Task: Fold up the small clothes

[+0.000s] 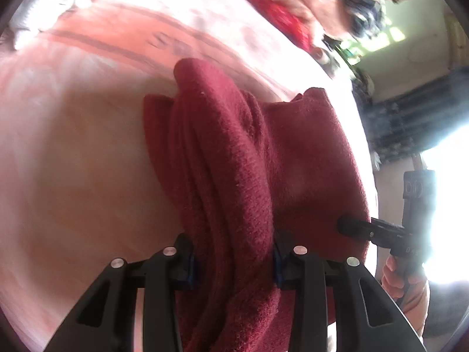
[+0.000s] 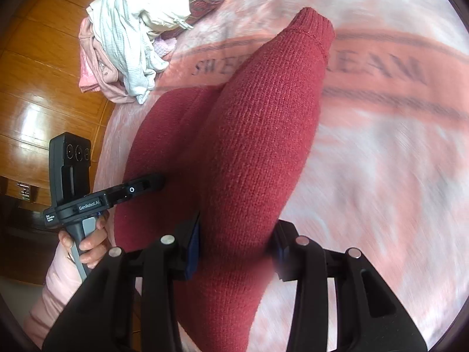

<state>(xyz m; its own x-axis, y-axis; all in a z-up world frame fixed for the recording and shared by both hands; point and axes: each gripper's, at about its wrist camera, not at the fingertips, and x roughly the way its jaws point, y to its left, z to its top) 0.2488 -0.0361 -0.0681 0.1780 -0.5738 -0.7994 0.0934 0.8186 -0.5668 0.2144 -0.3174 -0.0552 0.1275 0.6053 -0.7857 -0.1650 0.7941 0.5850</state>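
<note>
Gripping the dark red knitted garment [image 2: 258, 135] on both sides, the left gripper [image 1: 233, 259] and right gripper [image 2: 237, 248] are holding it bunched above the pink printed blanket [image 2: 381, 152]. Both are clamping folds of knit, so they are best kept level and apart while lowering it flat.

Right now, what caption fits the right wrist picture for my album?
Both tools, right tool and left tool, hold a red knitted garment over a pink blanket.

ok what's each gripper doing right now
left gripper: closed on the red sweater.
right gripper: closed on the same sweater.
</note>
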